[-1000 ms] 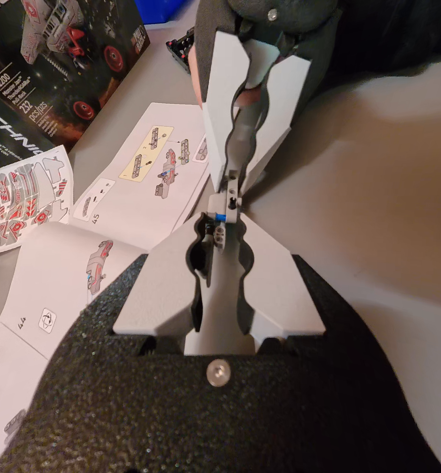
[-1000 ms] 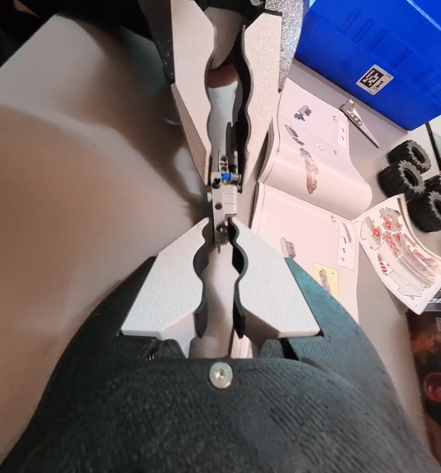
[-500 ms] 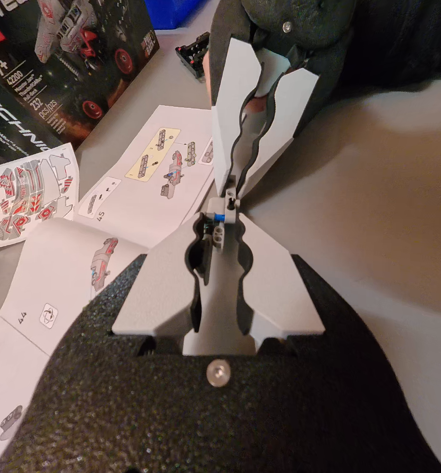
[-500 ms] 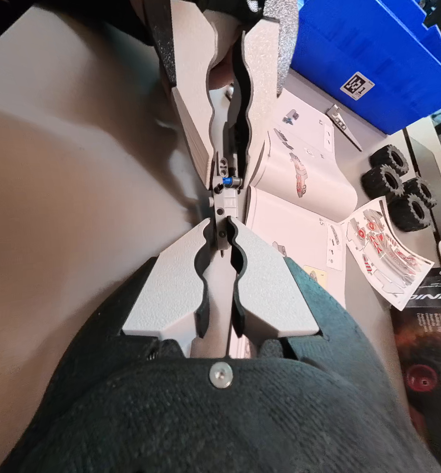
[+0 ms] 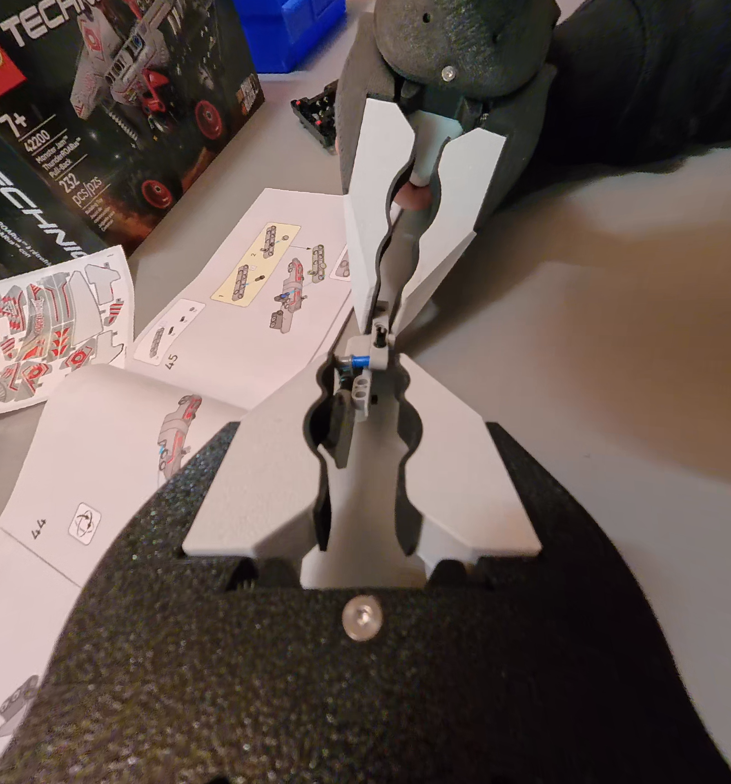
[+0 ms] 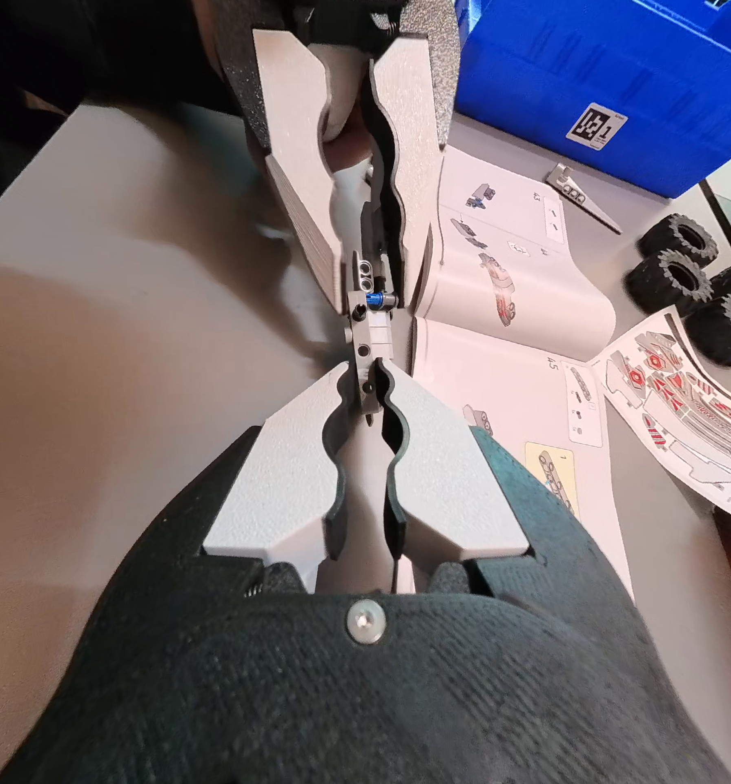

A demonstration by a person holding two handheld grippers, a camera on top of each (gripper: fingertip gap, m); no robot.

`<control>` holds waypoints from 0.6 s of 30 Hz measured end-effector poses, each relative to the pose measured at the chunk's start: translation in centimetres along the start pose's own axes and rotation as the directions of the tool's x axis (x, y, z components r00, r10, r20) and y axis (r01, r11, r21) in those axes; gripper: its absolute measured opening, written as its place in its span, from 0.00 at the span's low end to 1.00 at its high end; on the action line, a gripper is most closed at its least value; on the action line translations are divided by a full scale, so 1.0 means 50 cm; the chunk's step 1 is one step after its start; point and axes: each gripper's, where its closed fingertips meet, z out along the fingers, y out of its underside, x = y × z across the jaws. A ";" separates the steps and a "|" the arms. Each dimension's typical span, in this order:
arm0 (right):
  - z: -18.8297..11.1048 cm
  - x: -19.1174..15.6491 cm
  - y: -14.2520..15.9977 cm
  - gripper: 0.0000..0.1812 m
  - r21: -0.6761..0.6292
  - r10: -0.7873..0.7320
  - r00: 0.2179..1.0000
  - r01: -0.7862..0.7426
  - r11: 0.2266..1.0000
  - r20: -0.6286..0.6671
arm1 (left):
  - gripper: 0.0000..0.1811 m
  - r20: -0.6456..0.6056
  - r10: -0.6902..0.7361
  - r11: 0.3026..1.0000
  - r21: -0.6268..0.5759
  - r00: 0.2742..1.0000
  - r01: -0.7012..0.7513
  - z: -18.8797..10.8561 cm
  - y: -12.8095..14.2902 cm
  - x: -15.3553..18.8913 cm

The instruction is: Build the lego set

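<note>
A small grey lego assembly (image 5: 378,348) with a blue pin hangs above the grey table between my two grippers. My left gripper (image 5: 366,367) is shut on its near end, a dark piece with a small grey holed beam. My right gripper (image 5: 380,312) comes from the opposite side and is shut on the far end. In the right wrist view, my right gripper (image 6: 366,373) pinches the grey holed beam of the assembly (image 6: 372,335), and my left gripper (image 6: 374,292) pinches the end with the blue pin. The two sets of fingertips almost touch.
An open instruction booklet (image 5: 245,297) lies beside the grippers and also shows in the right wrist view (image 6: 504,339). A sticker sheet (image 6: 686,415), several black tyres (image 6: 694,288), a grey wedge piece (image 6: 580,203), a blue bin (image 6: 610,76), the set's box (image 5: 100,106) and a black lego part (image 5: 317,119) lie around. Both grippers' tips are close together, under 4 cm apart.
Both grippers keep their hold on the assembly. The pair has shifted and tilted a little, so the box, the booklet and the tyres sit differently in the views.
</note>
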 end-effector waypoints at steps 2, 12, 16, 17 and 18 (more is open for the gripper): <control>0.000 0.000 0.000 0.04 0.000 0.005 1.000 -0.005 1.000 0.003 | 0.17 -0.012 0.012 1.000 -0.008 1.000 -0.012 0.000 0.003 0.005; 0.003 -0.009 -0.002 0.04 -0.005 0.039 0.999 -0.039 0.999 0.039 | 0.12 -0.005 -0.053 0.998 -0.035 0.999 0.053 -0.005 0.009 0.005; 0.005 -0.012 -0.005 0.04 -0.007 0.073 0.996 -0.073 0.997 0.057 | 0.12 -0.015 -0.076 0.997 -0.034 0.997 0.075 -0.009 0.010 0.007; 0.005 -0.013 -0.005 0.04 -0.008 0.082 0.995 -0.081 0.997 0.060 | 0.12 -0.014 -0.075 0.997 -0.031 0.997 0.074 -0.010 0.011 0.008; 0.006 -0.014 -0.006 0.04 -0.011 0.094 0.994 -0.094 0.996 0.062 | 0.11 -0.010 -0.072 0.997 -0.028 0.997 0.072 -0.011 0.013 0.007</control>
